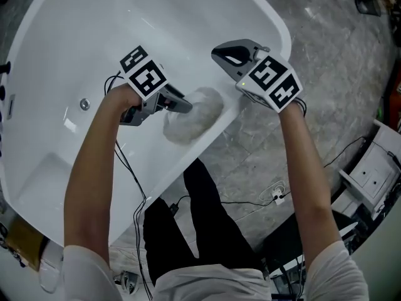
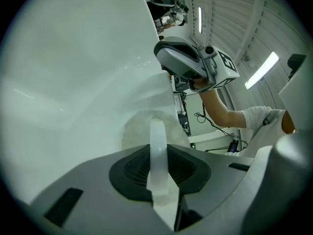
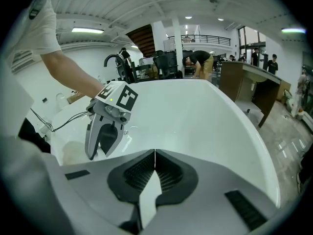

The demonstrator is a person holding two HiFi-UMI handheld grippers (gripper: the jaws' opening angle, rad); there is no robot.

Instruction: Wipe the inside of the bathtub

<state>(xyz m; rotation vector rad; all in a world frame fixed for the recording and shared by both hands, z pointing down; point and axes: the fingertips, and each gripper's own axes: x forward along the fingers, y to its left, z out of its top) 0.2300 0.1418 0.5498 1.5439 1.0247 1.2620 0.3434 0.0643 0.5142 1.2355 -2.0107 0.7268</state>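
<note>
left tongs [image 1: 186,106] pinch cloth [image 1: 199,115] on bathtub [image 1: 94,36] wall; right tongs [image 1: 219,54] closed near rim.

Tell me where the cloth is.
Head view, centre: the cloth lies against the bathtub wall by the near rim, clamped in the left gripper, left of the right gripper.

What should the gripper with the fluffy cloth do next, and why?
Probably slide the left gripper, shut on the cloth, down the inner wall of the bathtub toward the bottom, with the cloth pressed on. The cloth sits high on the wall just under the rim, so most of the inside lies beyond it. The right gripper is shut and empty above the rim.
</note>
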